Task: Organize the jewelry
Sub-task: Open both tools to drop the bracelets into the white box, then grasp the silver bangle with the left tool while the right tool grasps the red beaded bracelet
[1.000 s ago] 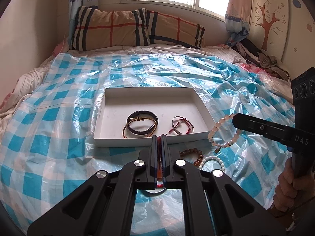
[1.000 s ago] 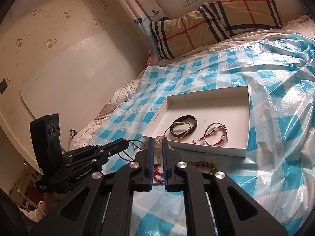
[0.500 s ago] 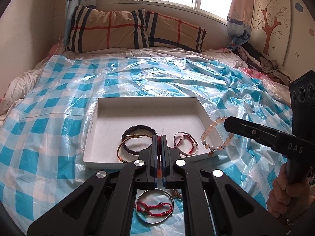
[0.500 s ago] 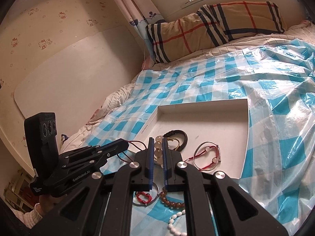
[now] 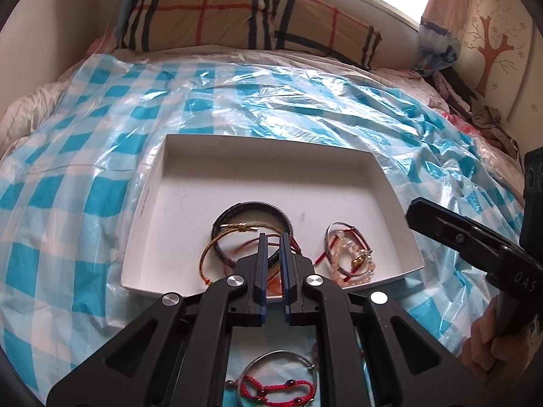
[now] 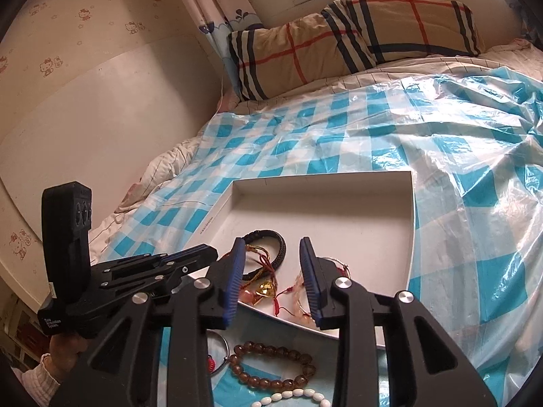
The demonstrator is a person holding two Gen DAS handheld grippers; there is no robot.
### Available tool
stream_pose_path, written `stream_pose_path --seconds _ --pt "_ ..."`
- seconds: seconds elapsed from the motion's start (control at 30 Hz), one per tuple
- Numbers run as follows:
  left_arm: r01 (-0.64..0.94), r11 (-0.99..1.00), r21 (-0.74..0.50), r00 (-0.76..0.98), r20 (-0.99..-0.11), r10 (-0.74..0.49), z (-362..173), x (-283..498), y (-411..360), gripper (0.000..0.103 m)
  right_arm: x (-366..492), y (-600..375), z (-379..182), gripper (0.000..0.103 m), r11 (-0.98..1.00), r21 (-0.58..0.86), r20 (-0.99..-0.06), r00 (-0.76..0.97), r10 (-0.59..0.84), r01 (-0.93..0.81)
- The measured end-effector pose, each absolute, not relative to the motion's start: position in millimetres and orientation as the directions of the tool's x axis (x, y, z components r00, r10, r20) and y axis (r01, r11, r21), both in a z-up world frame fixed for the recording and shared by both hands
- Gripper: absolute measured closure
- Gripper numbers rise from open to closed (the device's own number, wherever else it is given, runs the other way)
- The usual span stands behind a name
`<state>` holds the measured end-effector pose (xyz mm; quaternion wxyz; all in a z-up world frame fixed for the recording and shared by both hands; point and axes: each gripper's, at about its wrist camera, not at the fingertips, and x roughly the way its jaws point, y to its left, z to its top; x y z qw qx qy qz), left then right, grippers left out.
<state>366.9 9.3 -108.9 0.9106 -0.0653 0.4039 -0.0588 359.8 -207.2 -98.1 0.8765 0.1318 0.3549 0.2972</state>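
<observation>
A white shallow tray [image 5: 176, 156] lies on the checked plastic sheet. In it lie a black and gold bracelet [image 5: 251, 210], a red cord bracelet and a pale pink bead bracelet [image 5: 353, 261]. My left gripper [image 5: 272, 237] hovers over the tray's near edge, jaws slightly apart around a thin red cord [image 5: 251, 242]. My right gripper [image 6: 271, 251] is open over the tray [image 6: 373, 183], with the pink beads [image 6: 300, 285] lying below it. Outside the tray lie a silver bangle with red cord [image 5: 275, 383], a brown bead bracelet [image 6: 271, 366] and a white bead bracelet [image 6: 295, 395].
Plaid pillows [image 5: 237, 17] line the bed head under the window. A white wall panel [image 6: 85, 129] stands to the left. Clothes [image 5: 475, 101] pile at the bed's right edge. The blue checked sheet [image 5: 85, 169] covers the bed.
My right gripper carried the pink bead bracelet over the tray and opened; the bracelet now lies in the tray. My left gripper's jaws have parted slightly over the tray's near edge.
</observation>
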Motion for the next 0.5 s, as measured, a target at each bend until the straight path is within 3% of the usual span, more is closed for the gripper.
stream_pose_path --seconds 0.2,0.37,0.5 --pt "0.019 0.986 -0.163 0.633 -0.762 -0.138 -122 338 36 0.087 337 -210 -102 0.066 0.784 0.447 -0.568 0.541 0.621 -0.431" --pt "0.064 0.986 -0.155 0.565 -0.808 -0.164 -141 305 39 0.073 317 -209 -110 0.059 0.784 0.449 -0.599 0.506 0.621 -0.429" --pt "0.093 0.986 -0.137 0.529 -0.832 -0.165 -156 288 33 0.069 305 -205 -119 0.057 0.782 0.451 -0.623 0.476 0.621 -0.430"
